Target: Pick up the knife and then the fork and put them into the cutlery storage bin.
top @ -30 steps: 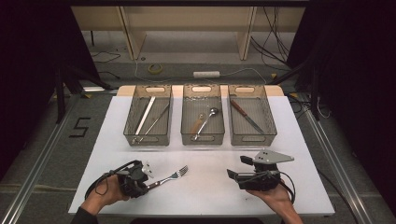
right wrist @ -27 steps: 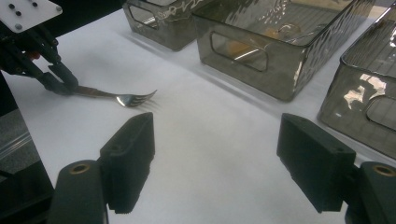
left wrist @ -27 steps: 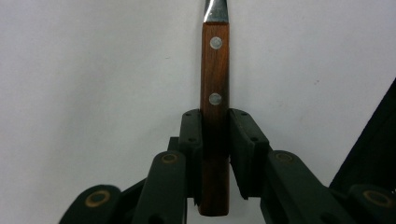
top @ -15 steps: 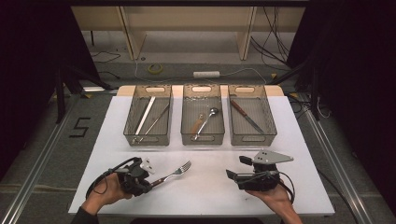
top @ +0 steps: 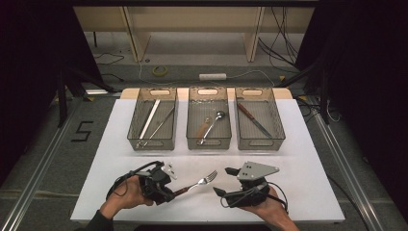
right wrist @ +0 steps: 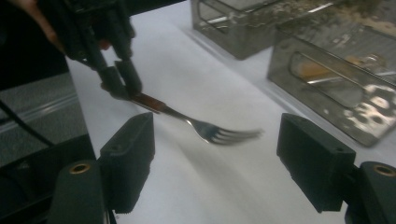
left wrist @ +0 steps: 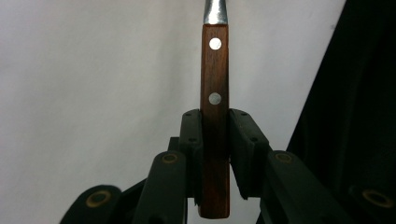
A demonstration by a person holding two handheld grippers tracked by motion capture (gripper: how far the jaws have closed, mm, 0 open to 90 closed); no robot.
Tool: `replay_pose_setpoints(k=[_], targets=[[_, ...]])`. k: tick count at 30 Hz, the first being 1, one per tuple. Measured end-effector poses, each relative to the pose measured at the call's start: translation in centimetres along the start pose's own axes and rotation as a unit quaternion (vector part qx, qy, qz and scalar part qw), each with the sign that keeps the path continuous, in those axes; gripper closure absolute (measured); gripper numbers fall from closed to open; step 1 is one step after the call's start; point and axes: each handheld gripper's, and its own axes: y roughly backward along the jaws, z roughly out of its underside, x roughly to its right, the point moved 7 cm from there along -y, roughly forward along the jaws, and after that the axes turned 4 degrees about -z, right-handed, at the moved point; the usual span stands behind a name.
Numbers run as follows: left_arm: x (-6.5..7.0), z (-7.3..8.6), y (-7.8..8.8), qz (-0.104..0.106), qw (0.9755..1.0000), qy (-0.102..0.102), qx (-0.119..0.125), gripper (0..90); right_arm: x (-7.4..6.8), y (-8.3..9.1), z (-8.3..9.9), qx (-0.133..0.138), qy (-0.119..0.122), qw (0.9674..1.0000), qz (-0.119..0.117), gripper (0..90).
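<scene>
In the high view, a wood-handled steel fork (top: 195,185) is seen lower centre of the frame, clamped by its handle end in the left gripper (top: 169,191), its tines pointing right and slightly up-frame above the white table top (top: 308,144). The right gripper (top: 222,182) is held just right of the tines, near them but apart, its jaws standing wide with nothing between them. Three clear plastic bins are lined up across the middle of the frame: the left bin (top: 132,130) with pale and metal sticks, the middle bin (top: 192,139) with a spoon, the right bin (top: 279,139) with a knife. In the left gripper view, the brown riveted handle (left wrist: 215,116) is seen upright at the centre, pinched between the two narrowly set black jaws, the metal neck running out at the top edge. In the right gripper view, the fork (right wrist: 205,129) is seen in the middle, between and beyond the two widely parted jaws, which touch nothing; the left gripper (right wrist: 122,84) is seen upper left, closed on the handle's end. The step in hand is judged to be a carry or a hand-over of the fork. If a hand-over is meant, the right gripper would need to be brought around the neck and closed before the left grip is released; otherwise a bin must be reached.
</scene>
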Motion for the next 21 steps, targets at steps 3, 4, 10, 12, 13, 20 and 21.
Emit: replay_pose_setpoints(k=[3, 4, 10, 12, 13, 20, 21], targets=[[0.5, -0.9, -0.3, 0.008, 0.9999, -0.007, -0.003, 75.5, -0.9, -1.0, 0.1, -0.017, 0.028, 0.9994, -0.01, 28.9], [0.6, -1.1, -0.3, 0.009, 0.9999, -0.012, -0.006, 75.5, -1.2, -1.3, 0.1, -0.023, 0.038, 0.9989, -0.013, 28.9], [1.2, -2.3, -1.0, 0.025, 0.9993, -0.022, -0.018, 75.5, -2.2, -3.1, 0.8, -0.059, 0.079, 0.995, -0.019, 29.9], [1.4, -2.8, -1.1, 0.026, 0.9991, -0.026, -0.019, 75.4, -2.2, -3.6, 1.1, -0.072, 0.096, 0.9926, -0.019, 30.7], [1.4, -3.0, -1.1, 0.028, 0.999, -0.029, -0.02, 75.5, -2.2, -3.9, 1.3, -0.078, 0.101, 0.9917, -0.018, 31.1], [2.0, -4.5, -0.8, 0.033, 0.9984, -0.041, -0.017, 75.5, -2.6, -5.0, 1.7, -0.102, 0.141, 0.9847, -0.012, 34.2], [2.1, -4.6, -0.9, 0.035, 0.9984, -0.042, -0.016, 75.4, -2.7, -5.1, 1.7, -0.104, 0.143, 0.9842, -0.012, 34.6]])
